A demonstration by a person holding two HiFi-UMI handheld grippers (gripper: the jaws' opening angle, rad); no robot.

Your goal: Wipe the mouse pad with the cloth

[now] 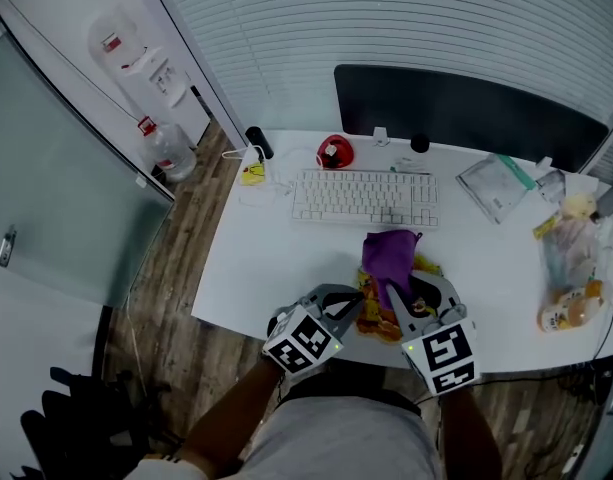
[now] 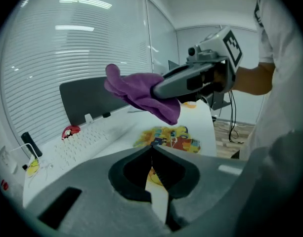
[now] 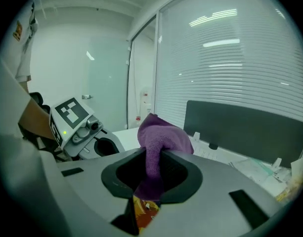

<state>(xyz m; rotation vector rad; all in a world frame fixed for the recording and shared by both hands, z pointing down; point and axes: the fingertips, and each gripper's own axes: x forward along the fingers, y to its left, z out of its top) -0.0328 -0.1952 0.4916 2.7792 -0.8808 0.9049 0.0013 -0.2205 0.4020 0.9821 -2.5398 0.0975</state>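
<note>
Above white desk (image 1: 256, 258), right gripper (image 3: 151, 156) fingers clamp purple cloth (image 3: 162, 135); left gripper (image 2: 151, 149) fingers together.

The grey left hand-held gripper (image 1: 349, 304) and right hand-held gripper (image 1: 399, 306) carry black-and-white marker cubes (image 1: 304, 343).

Purple cloth (image 1: 390, 256) partly hides the mouse pad (image 1: 374, 320).

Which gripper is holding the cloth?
The right gripper: its jaws are clamped on the purple cloth, which bunches up out of them. The left gripper is shut with nothing between its jaws.
</note>
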